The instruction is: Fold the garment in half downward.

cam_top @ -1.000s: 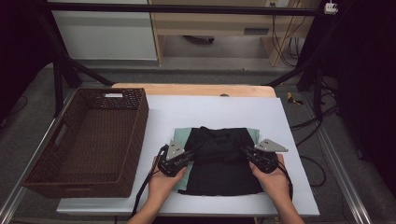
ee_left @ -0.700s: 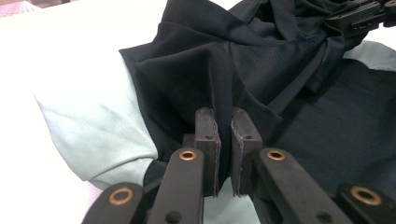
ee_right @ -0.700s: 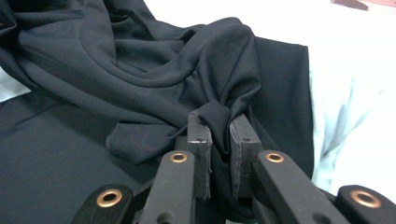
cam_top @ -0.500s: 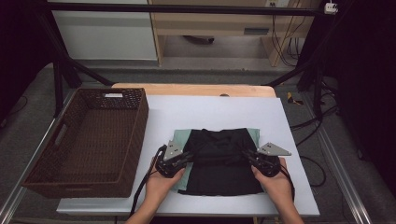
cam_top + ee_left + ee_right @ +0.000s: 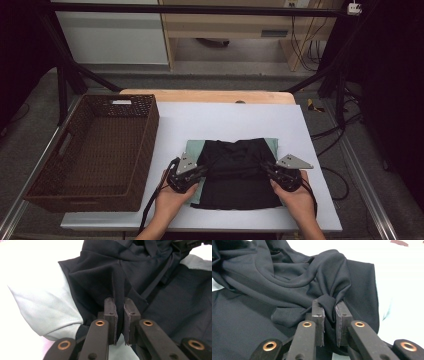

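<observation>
A white, smooth table (image 5: 225, 120) carries everything. On its left side stands a brown wicker basket (image 5: 145, 145), rectangular and deep, with a slot handle in its near-left wall. Right of the basket, well apart from it, lies the shirt (image 5: 240, 175): a soft matte garment with a black body and pale grey-green sleeves, spread flat near the front edge, its upper part rumpled into folds. The black fabric looks thin and drapes in smooth curved creases; the pale sleeve lies in broad, shallow wrinkles.

The left gripper (image 5: 197, 170) is at the shirt's left edge. In its own view the two black, flat-padded jaws are clamped on a vertical fold of black cloth (image 5: 120, 305), beside the pale sleeve (image 5: 45, 307).

The right gripper (image 5: 267, 169) is at the shirt's right edge, likewise pinched on a bunched knot of black cloth (image 5: 328, 302) that bulges between the pads.
</observation>
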{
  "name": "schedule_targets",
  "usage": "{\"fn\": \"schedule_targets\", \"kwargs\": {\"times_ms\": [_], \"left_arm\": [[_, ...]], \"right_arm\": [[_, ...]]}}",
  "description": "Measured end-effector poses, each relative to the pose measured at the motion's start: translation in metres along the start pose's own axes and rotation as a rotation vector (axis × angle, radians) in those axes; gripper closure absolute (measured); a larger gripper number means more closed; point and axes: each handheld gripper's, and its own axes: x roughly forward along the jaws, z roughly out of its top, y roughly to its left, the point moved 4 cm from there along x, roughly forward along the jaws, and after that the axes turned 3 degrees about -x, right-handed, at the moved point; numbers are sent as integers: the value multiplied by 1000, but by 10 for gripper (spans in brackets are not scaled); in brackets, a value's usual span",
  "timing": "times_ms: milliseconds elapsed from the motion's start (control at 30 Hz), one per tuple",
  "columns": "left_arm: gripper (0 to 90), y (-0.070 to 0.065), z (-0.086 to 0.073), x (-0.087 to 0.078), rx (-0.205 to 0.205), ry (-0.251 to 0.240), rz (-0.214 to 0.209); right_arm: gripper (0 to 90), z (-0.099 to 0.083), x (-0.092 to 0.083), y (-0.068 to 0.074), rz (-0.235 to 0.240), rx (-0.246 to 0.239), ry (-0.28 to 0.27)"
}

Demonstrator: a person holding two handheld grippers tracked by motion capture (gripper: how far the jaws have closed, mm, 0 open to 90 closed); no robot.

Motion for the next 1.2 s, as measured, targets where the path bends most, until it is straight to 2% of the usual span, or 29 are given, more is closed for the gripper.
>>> {"fn": "schedule_targets", "kwargs": {"times_ms": [467,667,733,833,933,967,1033,1067,1133,1167,1200], "left_arm": [[819,3,-9,7,14,67,-4],[812,8,-11,7,14,66,10],[812,10,-12,6,27,61,35],[804,11,-13,8,11,55,18],[753,10,-12,8,3,52,11],[730,9,-11,7,-8,43,5],[713,9,-11,7,-9,38,5],[670,8,-9,7,-7,26,5],[612,7,-7,6,-8,12,9],[574,7,-7,6,-8,12,9],[541,6,-4,4,-9,-5,14]], "right_arm": [[774,-11,-9,3,26,7,35],[736,-14,-8,4,31,16,60],[736,-14,-8,4,31,15,61],[720,-14,-9,2,20,16,59],[681,-15,-8,1,14,19,59],[622,-14,-8,0,16,28,49],[594,-14,-8,0,17,26,44],[529,-12,-8,0,15,19,36],[468,-11,-8,1,15,16,31],[468,-11,-8,1,15,16,31],[404,-9,-9,1,11,14,22]]}}
